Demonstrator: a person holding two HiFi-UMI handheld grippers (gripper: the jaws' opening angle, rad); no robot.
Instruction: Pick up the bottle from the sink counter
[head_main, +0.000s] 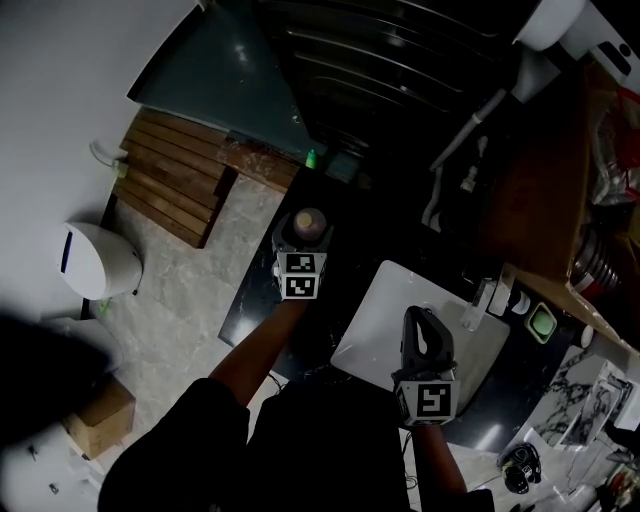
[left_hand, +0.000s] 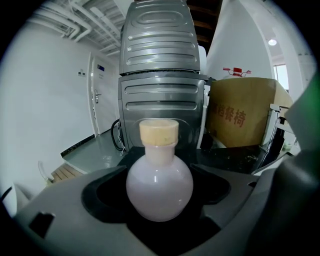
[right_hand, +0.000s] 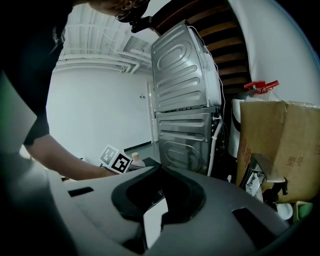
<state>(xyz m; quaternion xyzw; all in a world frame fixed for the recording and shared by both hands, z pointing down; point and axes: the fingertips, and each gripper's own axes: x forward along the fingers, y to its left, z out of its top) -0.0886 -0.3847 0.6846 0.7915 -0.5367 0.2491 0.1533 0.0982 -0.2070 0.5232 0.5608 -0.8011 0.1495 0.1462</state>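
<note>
Head view: the bottle (head_main: 309, 224) stood on the counter (head_main: 345, 255) at the left gripper (head_main: 303, 238). Left gripper view: jaws were spread round its belly, not pressing. It looked like smooth, fragile glass, so we'd squeeze the belly gently. Right gripper view: the right gripper (right_hand: 159, 172) was closed and empty.

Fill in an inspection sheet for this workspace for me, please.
Surface: dark counter with a white sink.
Job's things: round pale bottle with a cork stopper, upright on the counter.
Clutter: small items and a green thing past the sink; cardboard box.
Grippers: left gripper open, jaws either side of the bottle, not pressing it; right gripper over the sink, jaws look closed, empty.
Cables: dark loops beside the metal machine; white hose.
Surroundings: white wall, door, wooden slats on the floor.
</note>
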